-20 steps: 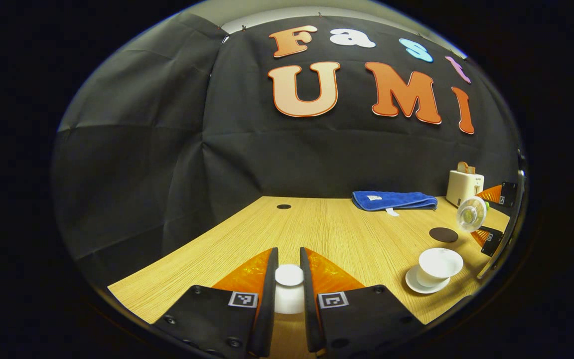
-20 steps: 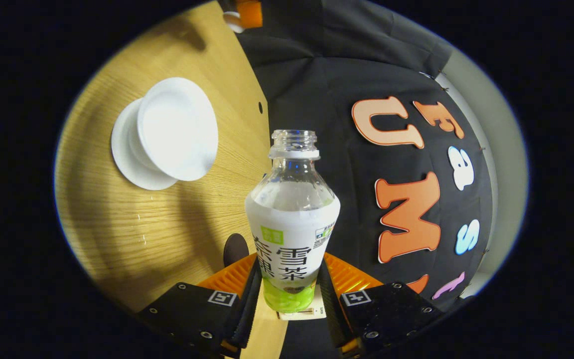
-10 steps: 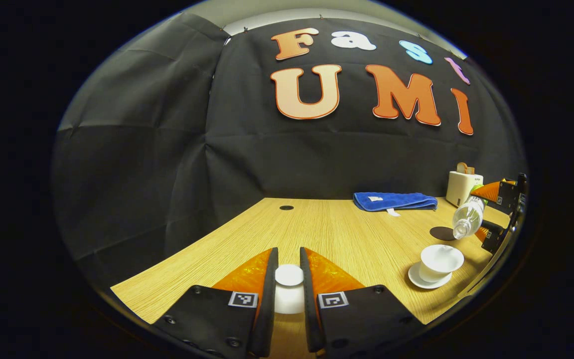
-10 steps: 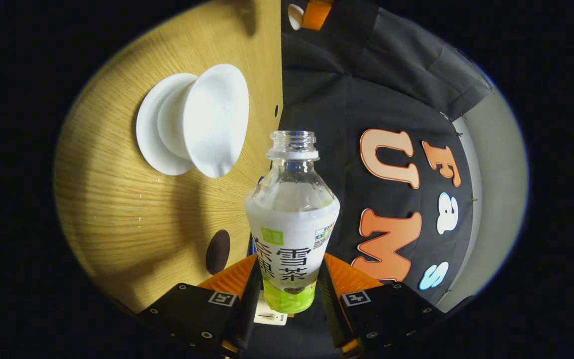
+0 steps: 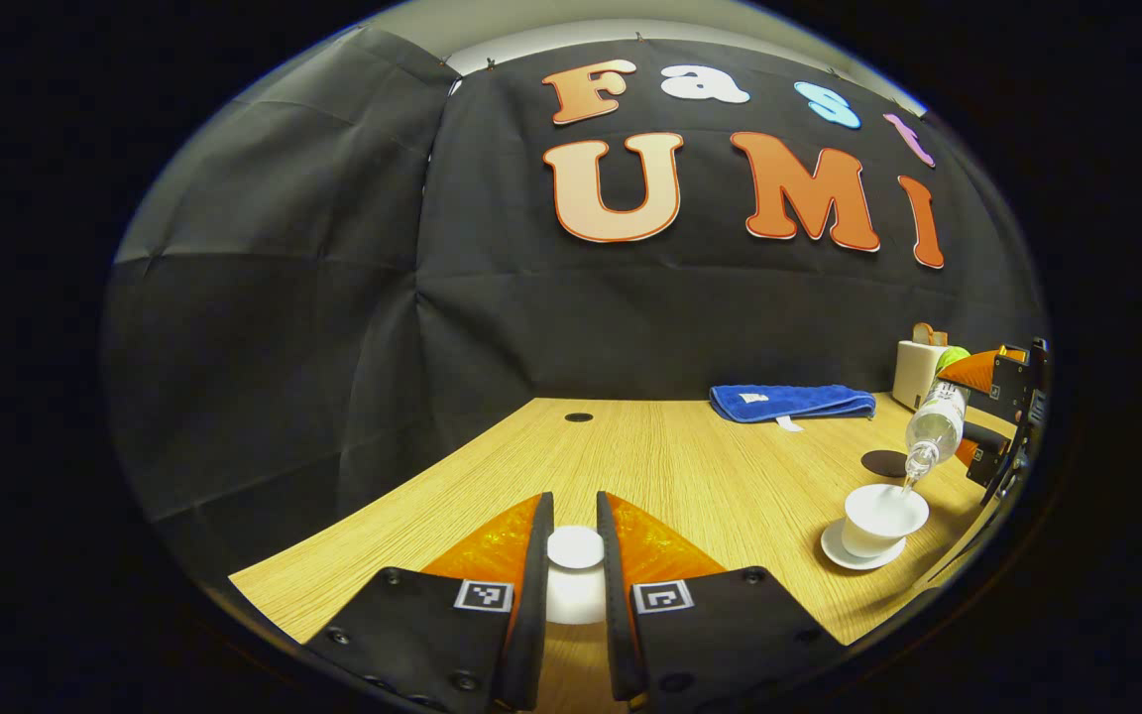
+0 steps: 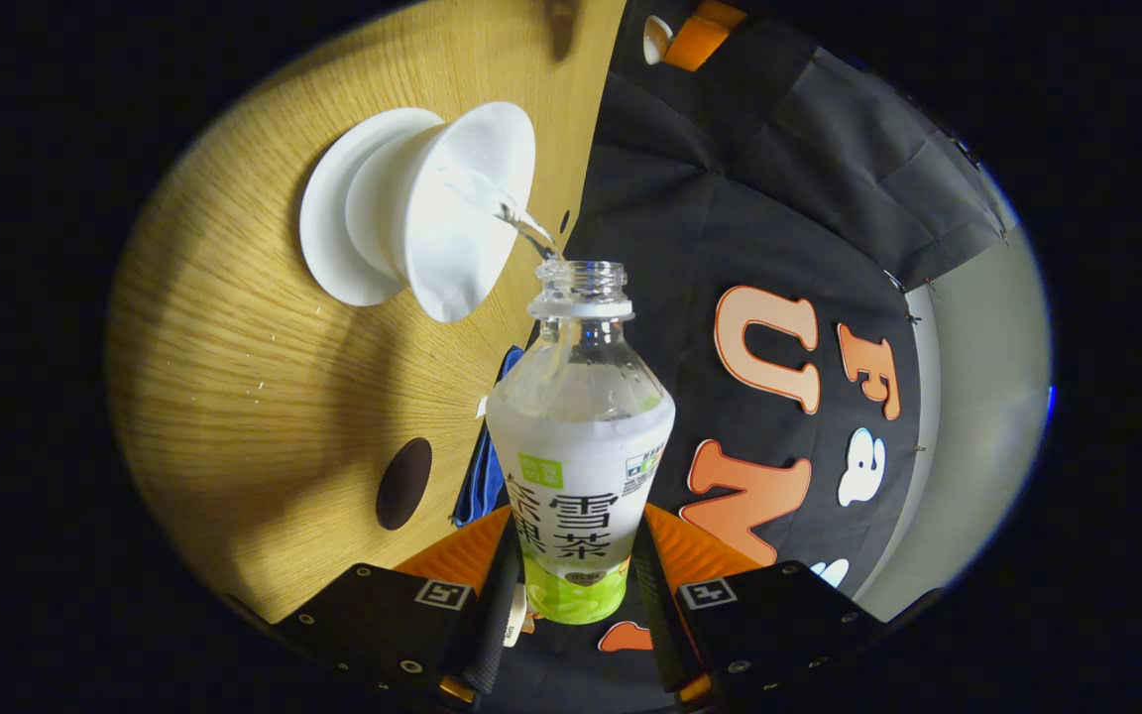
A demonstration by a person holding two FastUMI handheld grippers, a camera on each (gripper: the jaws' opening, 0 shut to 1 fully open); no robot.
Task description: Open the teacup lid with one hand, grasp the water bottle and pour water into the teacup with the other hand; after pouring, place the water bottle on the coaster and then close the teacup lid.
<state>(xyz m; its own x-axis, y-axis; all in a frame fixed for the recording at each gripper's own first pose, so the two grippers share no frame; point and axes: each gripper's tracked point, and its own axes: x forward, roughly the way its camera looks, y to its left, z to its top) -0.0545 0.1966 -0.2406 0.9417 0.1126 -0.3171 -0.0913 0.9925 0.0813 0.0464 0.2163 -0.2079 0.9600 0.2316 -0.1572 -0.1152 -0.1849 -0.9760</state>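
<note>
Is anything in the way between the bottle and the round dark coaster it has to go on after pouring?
Nothing visible. The coaster lies bare on the table, beyond the teacup in the left gripper view. The right gripper holds the water bottle tipped over the cup.

White teacup (image 6: 452, 213), dark round coaster (image 6: 404, 484), blue towel (image 5: 791, 401) (folded).

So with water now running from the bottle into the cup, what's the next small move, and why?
Probably hold the tilt briefly, then right the bottle. A thin stream runs from its mouth into the cup, which looks barely filled. The right gripper grips the bottle low; the coaster lies bare nearby, and the left gripper holds the lid aside.
</note>
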